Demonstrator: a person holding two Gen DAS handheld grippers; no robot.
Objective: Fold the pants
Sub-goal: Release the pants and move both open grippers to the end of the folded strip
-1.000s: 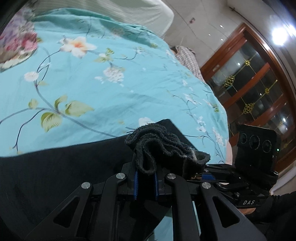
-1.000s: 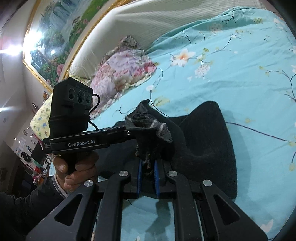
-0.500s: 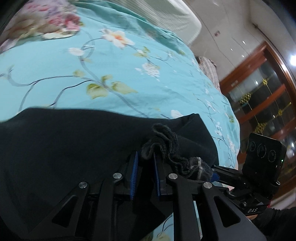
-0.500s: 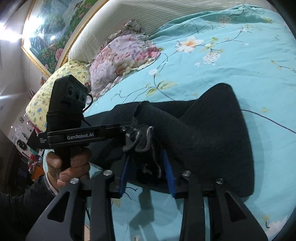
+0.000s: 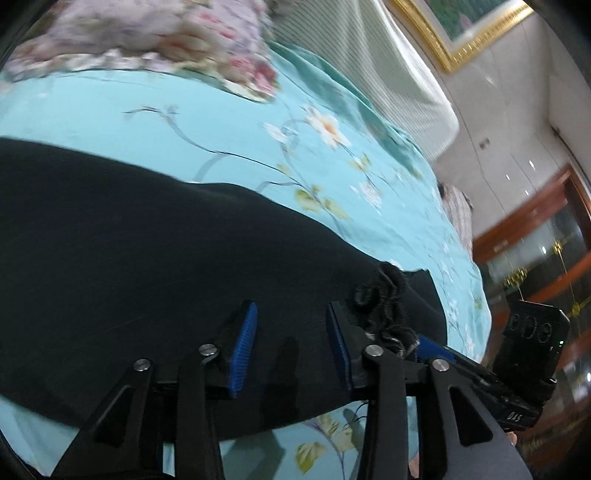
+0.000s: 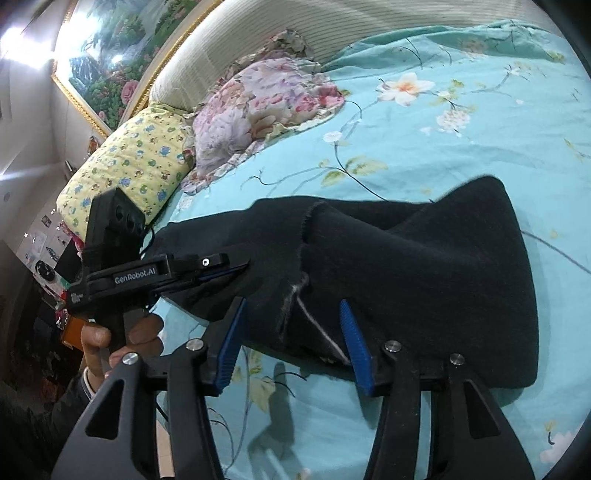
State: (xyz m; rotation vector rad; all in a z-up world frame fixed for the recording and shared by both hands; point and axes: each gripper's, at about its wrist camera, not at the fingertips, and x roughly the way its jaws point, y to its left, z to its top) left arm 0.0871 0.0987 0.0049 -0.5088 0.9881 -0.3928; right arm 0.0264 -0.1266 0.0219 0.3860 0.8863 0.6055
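The black pants lie folded on the turquoise floral bedspread. In the right wrist view the pants spread as a dark heap with a frayed hem edge near the front. My left gripper is open, its blue pads apart just over the cloth, and it holds nothing. It also shows in the right wrist view, held by a hand. My right gripper is open over the near edge of the pants. It shows at the right of the left wrist view, beside a bunched hem.
A floral pillow and a yellow patterned pillow lie at the bed's head, below a padded headboard and a framed painting. A wooden glass-door cabinet stands beyond the bed's far side.
Both grippers have opened and let go of the bunched hem, which has dropped onto the folded pants. The left wrist view has swung toward the pillows.
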